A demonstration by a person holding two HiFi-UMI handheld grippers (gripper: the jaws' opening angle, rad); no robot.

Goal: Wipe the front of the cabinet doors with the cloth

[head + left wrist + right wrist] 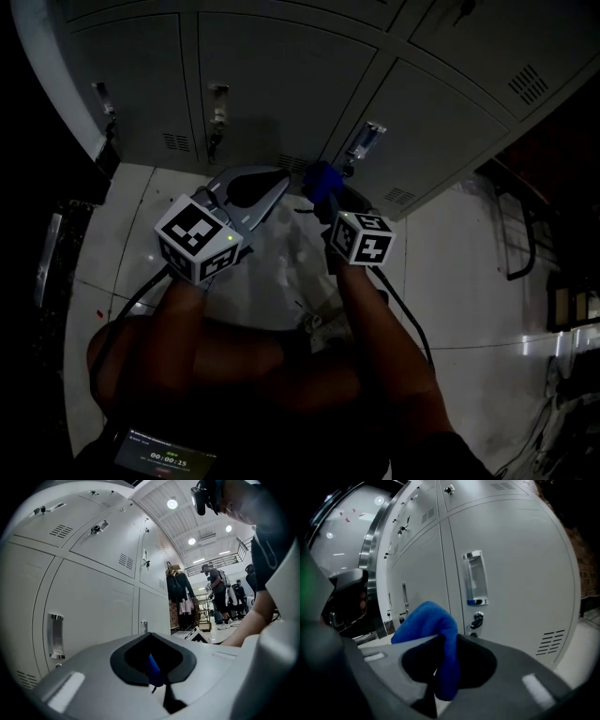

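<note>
R gripper [323,199] clamped on bunched blue microfibre cloth [319,180], frame centre. L gripper [281,183] closed too, thin sliver of same cloth betw jaws. Grey metal cabinet doors [281,84] straight ahead, upper frame; cloth near, prob not touching. R nearer: push fwd.

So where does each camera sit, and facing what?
Head view: on the person's head, facing down at left gripper, right gripper, forearms, cabinet doors.
Left gripper view: on that gripper, facing along the doors past tongs shut on a blue sliver; an arm shows.
Right gripper view: on that gripper, facing the doors past tongs shut on the cloth.
Head and right views share the cloth.
</note>
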